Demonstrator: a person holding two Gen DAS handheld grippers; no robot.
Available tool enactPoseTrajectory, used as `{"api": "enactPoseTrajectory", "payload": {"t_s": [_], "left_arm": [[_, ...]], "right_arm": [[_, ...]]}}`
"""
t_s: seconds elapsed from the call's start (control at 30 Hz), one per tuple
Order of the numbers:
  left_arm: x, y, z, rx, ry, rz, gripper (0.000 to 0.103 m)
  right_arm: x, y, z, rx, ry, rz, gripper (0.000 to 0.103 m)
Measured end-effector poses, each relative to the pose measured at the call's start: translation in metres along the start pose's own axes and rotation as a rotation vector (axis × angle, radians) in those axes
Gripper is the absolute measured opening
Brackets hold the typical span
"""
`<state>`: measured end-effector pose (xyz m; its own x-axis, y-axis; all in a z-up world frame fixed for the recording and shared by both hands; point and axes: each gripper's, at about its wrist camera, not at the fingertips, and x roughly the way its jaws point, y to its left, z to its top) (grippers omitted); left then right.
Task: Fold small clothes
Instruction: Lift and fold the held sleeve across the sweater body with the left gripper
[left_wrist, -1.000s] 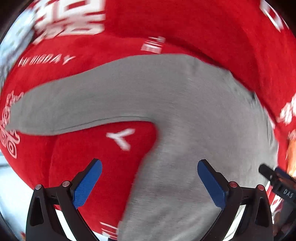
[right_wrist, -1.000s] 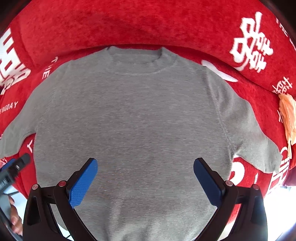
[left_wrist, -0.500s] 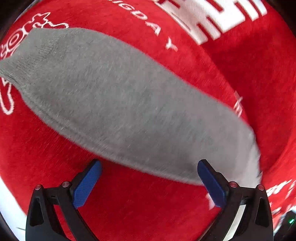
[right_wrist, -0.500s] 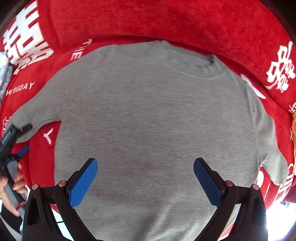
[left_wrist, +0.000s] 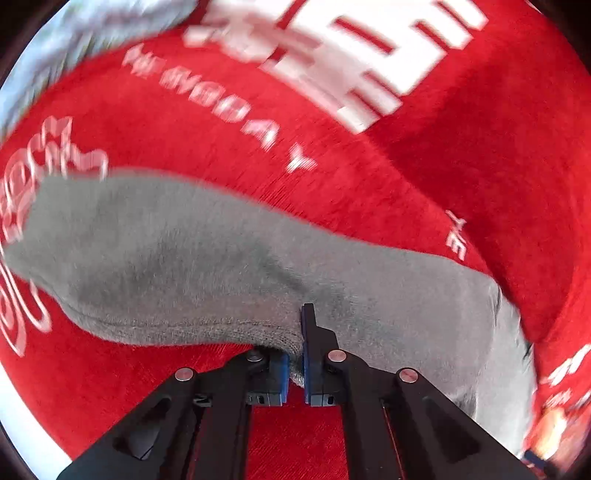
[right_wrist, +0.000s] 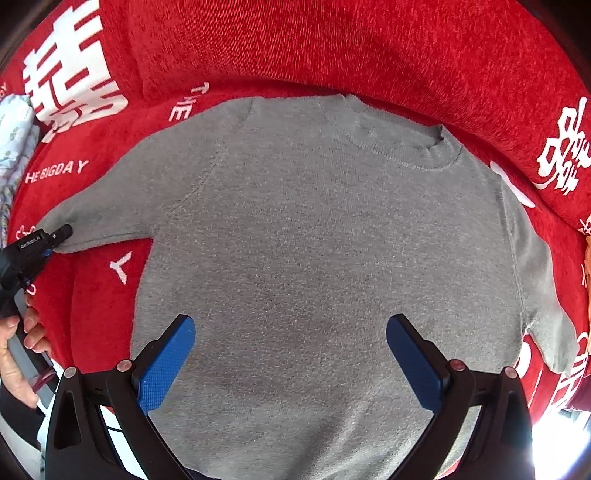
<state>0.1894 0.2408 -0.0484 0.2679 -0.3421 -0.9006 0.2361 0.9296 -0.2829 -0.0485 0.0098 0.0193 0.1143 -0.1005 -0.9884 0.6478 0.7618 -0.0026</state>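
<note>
A small grey sweater (right_wrist: 314, 240) lies flat, neck away from me, on a red cover (right_wrist: 295, 48) printed with white characters. Its left sleeve (left_wrist: 184, 266) stretches out sideways. My left gripper (left_wrist: 294, 350) is shut on the lower hem of that sleeve, and the knit bunches between its blue pads. In the right wrist view the left gripper (right_wrist: 59, 236) sits at the sleeve's end, with a person's hand (right_wrist: 22, 332) behind it. My right gripper (right_wrist: 291, 350) hangs open above the sweater's lower body, with nothing between its fingers.
A pale patterned cloth (right_wrist: 14, 136) lies at the far left edge of the red cover. An orange item (right_wrist: 587, 266) shows at the right edge, past the right sleeve (right_wrist: 543, 295). The cover's front edge drops to a bright floor below both grippers.
My left gripper swung from the sweater's armpit out along the left sleeve, then shut on its lower hem. The right gripper drifted over the sweater's body and stayed open.
</note>
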Motion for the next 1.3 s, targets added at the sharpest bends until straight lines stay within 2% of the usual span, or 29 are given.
{"api": "enactPoseTrajectory", "payload": {"t_s": [0.13, 0.23, 0.33, 0.37, 0.43, 0.53, 0.63, 0.7, 0.73, 0.77, 0.8, 0.83, 0.9, 1.0, 1.03, 1.07, 1.1, 1.13, 1.2, 1.23, 1.3], "left_arm": [[-0.033, -0.050, 0.006, 0.185, -0.090, -0.016, 0.006], [-0.061, -0.114, 0.004, 0.361, -0.150, -0.086, 0.006], [-0.077, -0.173, -0.008, 0.496, -0.176, -0.158, 0.006], [-0.079, -0.205, -0.018, 0.562, -0.175, -0.196, 0.006], [-0.073, -0.250, -0.039, 0.645, -0.147, -0.234, 0.006], [-0.048, -0.308, -0.079, 0.740, -0.054, -0.281, 0.006], [-0.022, -0.344, -0.125, 0.823, 0.037, -0.278, 0.006], [-0.008, -0.350, -0.147, 0.866, 0.073, -0.242, 0.008], [-0.002, -0.351, -0.158, 0.882, 0.085, -0.213, 0.013], [0.008, -0.352, -0.167, 0.888, 0.118, -0.187, 0.031], [0.011, -0.350, -0.170, 0.882, 0.132, -0.181, 0.055], [0.011, -0.348, -0.170, 0.875, 0.135, -0.173, 0.062], [-0.003, -0.338, -0.168, 0.880, 0.091, -0.155, 0.064], [-0.026, -0.313, -0.152, 0.856, 0.079, -0.130, 0.064], [-0.033, -0.298, -0.143, 0.831, 0.070, -0.118, 0.070], [-0.040, -0.280, -0.130, 0.795, 0.045, -0.080, 0.087], [-0.045, -0.267, -0.122, 0.768, 0.013, -0.042, 0.092], [-0.052, -0.248, -0.110, 0.728, -0.032, 0.016, 0.092], [-0.048, -0.219, -0.089, 0.669, -0.023, 0.070, 0.092], [-0.041, -0.203, -0.078, 0.615, 0.009, 0.094, 0.092], [-0.030, -0.182, -0.068, 0.536, 0.064, 0.099, 0.092]], "right_arm": [[-0.007, -0.012, -0.006, 0.055, -0.032, 0.051, 0.103], [-0.013, -0.032, -0.014, 0.127, -0.057, 0.082, 0.103], [-0.022, -0.066, -0.023, 0.210, -0.079, 0.097, 0.103], [-0.025, -0.077, -0.027, 0.231, -0.087, 0.096, 0.103], [-0.027, -0.104, -0.032, 0.272, -0.096, 0.080, 0.103], [-0.026, -0.140, -0.039, 0.336, -0.089, 0.069, 0.103], [-0.021, -0.179, -0.050, 0.411, -0.082, 0.059, 0.103], [-0.015, -0.203, -0.059, 0.460, -0.077, 0.067, 0.103], [-0.013, -0.210, -0.062, 0.473, -0.074, 0.081, 0.103], [-0.009, -0.218, -0.065, 0.484, -0.068, 0.098, 0.103], [-0.008, -0.222, -0.066, 0.485, -0.069, 0.104, 0.103], [-0.007, -0.224, -0.066, 0.482, -0.075, 0.109, 0.103], [-0.007, -0.220, -0.061, 0.449, -0.093, 0.118, 0.103], [-0.013, -0.196, -0.044, 0.354, -0.135, 0.138, 0.103], [-0.013, -0.186, -0.036, 0.312, -0.140, 0.142, 0.103], [-0.015, -0.166, -0.023, 0.228, -0.134, 0.151, 0.103], [-0.017, -0.151, -0.014, 0.170, -0.132, 0.142, 0.103], [-0.017, -0.134, -0.005, 0.116, -0.135, 0.125, 0.103], [-0.021, -0.093, 0.013, -0.020, -0.171, 0.101, 0.103], [-0.023, -0.071, 0.021, -0.090, -0.203, 0.094, 0.103], [-0.018, -0.044, 0.035, -0.172, -0.219, 0.088, 0.103]]}}
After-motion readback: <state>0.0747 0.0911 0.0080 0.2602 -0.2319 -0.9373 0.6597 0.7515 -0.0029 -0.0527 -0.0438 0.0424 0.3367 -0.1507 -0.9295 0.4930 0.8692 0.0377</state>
